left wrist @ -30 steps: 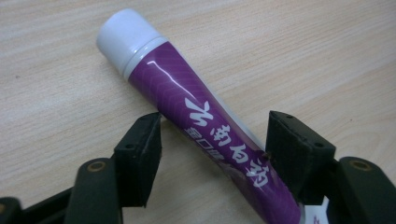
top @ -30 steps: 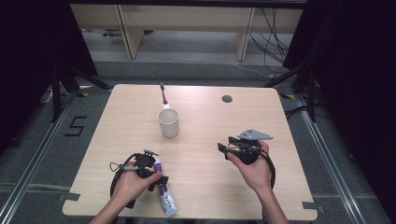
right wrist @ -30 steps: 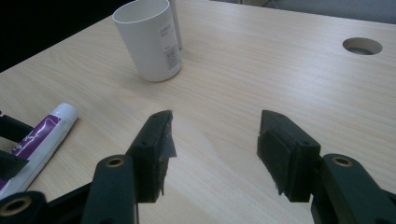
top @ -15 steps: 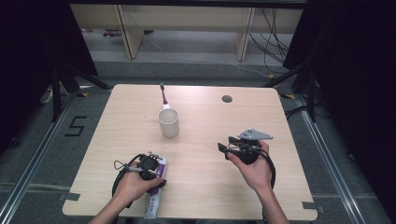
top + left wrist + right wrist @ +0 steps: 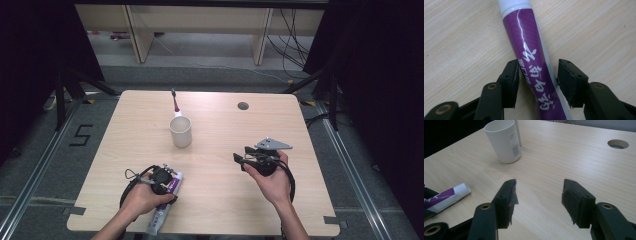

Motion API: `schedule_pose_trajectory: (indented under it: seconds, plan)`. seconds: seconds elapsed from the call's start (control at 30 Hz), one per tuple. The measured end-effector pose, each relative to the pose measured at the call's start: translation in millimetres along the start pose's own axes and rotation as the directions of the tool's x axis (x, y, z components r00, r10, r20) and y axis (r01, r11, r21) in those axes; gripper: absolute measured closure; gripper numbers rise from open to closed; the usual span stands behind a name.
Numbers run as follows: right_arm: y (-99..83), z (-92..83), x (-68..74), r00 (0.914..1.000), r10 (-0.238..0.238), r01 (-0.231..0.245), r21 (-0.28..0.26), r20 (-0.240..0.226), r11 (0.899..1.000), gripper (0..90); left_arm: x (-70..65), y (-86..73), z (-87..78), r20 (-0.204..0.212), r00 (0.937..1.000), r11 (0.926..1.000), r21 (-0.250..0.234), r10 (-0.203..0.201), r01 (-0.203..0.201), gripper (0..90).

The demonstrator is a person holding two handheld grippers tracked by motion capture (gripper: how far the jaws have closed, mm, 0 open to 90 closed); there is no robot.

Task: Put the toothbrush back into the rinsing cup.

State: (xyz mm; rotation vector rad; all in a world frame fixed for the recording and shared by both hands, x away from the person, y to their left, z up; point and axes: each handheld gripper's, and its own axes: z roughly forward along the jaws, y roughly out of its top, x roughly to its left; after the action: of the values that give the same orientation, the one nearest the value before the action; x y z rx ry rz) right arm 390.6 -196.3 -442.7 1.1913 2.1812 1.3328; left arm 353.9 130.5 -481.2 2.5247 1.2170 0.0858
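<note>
At the near left of the table (image 5: 120, 130), the left hand (image 5: 142, 197) reaches in from the bottom edge, its forearm angled up and rightward, and lowers the left tongs (image 5: 537, 75) over the purple and white toothpaste tube (image 5: 531, 57). The tube lies flat on the wood, cap end away from the person. The jaws have just been closing and now straddle the tube: one pad touches its side, the other stands just off it, so no firm squeeze is seen. Farther back, near the middle, stands a white cup (image 5: 180, 131) with a toothbrush (image 5: 175, 104) lying behind it. On the right, the right hand (image 5: 270, 177) holds the right tongs (image 5: 537, 200) above the table, pointing leftward, jaws wide apart and empty.
</note>
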Motion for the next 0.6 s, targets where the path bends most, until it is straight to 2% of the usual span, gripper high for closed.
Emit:
schedule_pose_trajectory:
  seconds: [0.07, 0.17, 0.27, 0.3, 0.33, 0.4, 0.57, 0.6]
  plan:
    - [0.3, -0.3, -0.4, 1.0000, -0.005, 0.005, -0.004, 0.002, 1.000, 45.4, -1.2, 0.3, -0.4, -0.004, 0.9999, 0.9999, 0.006, -0.011, 0.011, 49.8]
    - [0.5, -0.3, -0.7, 0.9999, -0.012, 0.012, -0.010, 0.006, 1.000, 45.4, 0.4, 1.5, -1.9, -0.008, 1.0000, 1.0000, 0.009, -0.001, 0.001, 49.2]
    - [0.2, 0.0, -0.1, 1.0000, -0.007, 0.007, -0.008, 0.004, 1.000, 45.4, -0.6, 2.7, -3.9, -0.007, 0.9997, 0.9989, 0.041, -0.022, 0.022, 48.5]
    - [0.3, -0.4, 0.1, 1.0000, -0.006, 0.006, -0.002, 0.007, 1.000, 45.4, 0.9, 3.7, -4.0, -0.004, 1.0000, 0.9983, 0.058, 0.002, -0.001, 48.5]
    - [0.2, -0.7, 0.5, 0.9999, -0.004, 0.004, 0.000, 0.011, 1.000, 45.4, -1.7, 3.3, -3.7, -0.003, 0.9995, 0.9973, 0.067, -0.032, 0.032, 48.7]
    - [0.0, 0.7, 1.4, 0.9997, 0.019, -0.019, 0.004, -0.013, 1.000, 45.4, -3.0, 4.0, -2.7, -0.004, 0.9994, 0.9952, 0.091, -0.034, 0.034, 49.1]
    - [-0.1, 0.7, 1.6, 0.9997, 0.023, -0.023, 0.006, -0.009, 1.000, 45.4, -6.2, 6.1, -0.1, -0.006, 1.0000, 0.9918, 0.128, 0.000, 0.001, 53.1]
    - [-0.1, 1.0, 0.9, 0.9999, 0.012, -0.012, 0.003, -0.009, 1.000, 45.4, -4.9, 7.3, -0.3, -0.011, 0.9992, 0.9900, 0.136, 0.039, -0.037, 53.1]
